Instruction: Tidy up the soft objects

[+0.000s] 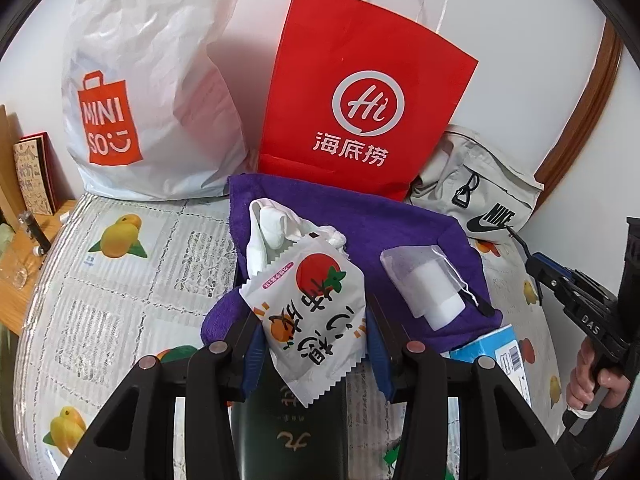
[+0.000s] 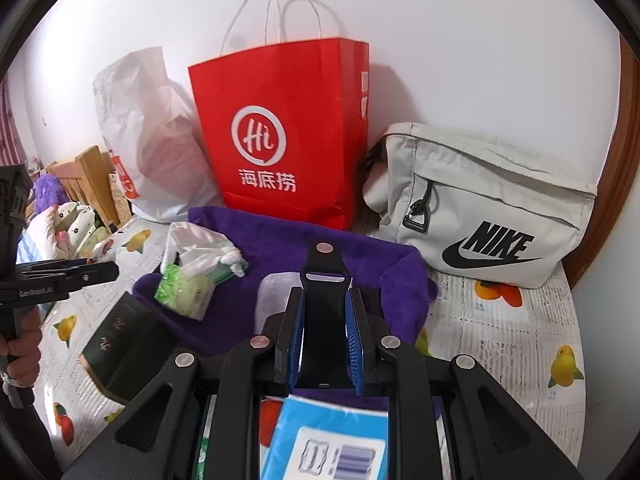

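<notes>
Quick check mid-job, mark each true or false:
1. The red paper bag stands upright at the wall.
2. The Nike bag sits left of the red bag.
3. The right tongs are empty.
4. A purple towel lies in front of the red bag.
1. True: the red paper bag stands upright against the white wall.
2. False: the Nike bag sits to the right of the red bag in both views.
3. False: the right tongs are closed on a black flat piece.
4. True: the purple towel is spread on the table just in front of it.
</notes>
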A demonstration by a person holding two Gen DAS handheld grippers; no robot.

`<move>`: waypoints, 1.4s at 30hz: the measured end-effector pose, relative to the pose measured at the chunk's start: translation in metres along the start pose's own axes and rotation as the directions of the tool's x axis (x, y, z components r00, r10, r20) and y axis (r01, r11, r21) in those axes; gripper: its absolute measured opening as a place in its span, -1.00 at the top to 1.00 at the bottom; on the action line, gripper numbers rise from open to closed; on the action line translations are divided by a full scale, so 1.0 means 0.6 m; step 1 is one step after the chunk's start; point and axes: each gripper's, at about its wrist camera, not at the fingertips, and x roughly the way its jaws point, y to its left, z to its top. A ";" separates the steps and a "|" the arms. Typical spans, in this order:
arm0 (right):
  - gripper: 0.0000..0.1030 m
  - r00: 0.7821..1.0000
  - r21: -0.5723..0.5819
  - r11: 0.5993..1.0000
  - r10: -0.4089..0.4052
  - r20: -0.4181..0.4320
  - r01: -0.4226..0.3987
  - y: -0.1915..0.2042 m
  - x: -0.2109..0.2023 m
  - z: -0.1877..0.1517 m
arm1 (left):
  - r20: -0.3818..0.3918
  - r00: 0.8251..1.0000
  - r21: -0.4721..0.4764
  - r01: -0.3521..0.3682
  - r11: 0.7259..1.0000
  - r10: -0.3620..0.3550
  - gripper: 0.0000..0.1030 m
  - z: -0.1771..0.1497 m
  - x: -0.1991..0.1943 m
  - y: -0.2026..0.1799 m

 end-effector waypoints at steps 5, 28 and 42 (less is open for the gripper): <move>0.61 0.999 0.008 1.000 -0.004 -0.037 0.004 -0.019 0.041 0.003 | -0.012 1.000 0.002 -0.003 1.000 0.003 0.18 0.009 0.022 0.001; 0.60 0.970 -0.022 0.991 0.122 -0.212 -0.130 0.003 0.166 -0.018 | -0.105 0.994 0.008 0.014 1.000 -0.013 0.17 0.049 0.126 -0.022; 0.28 0.968 -0.029 0.992 0.111 -0.225 -0.120 0.001 0.165 -0.019 | -0.173 0.985 0.002 0.003 1.000 -0.003 0.15 0.055 0.179 -0.028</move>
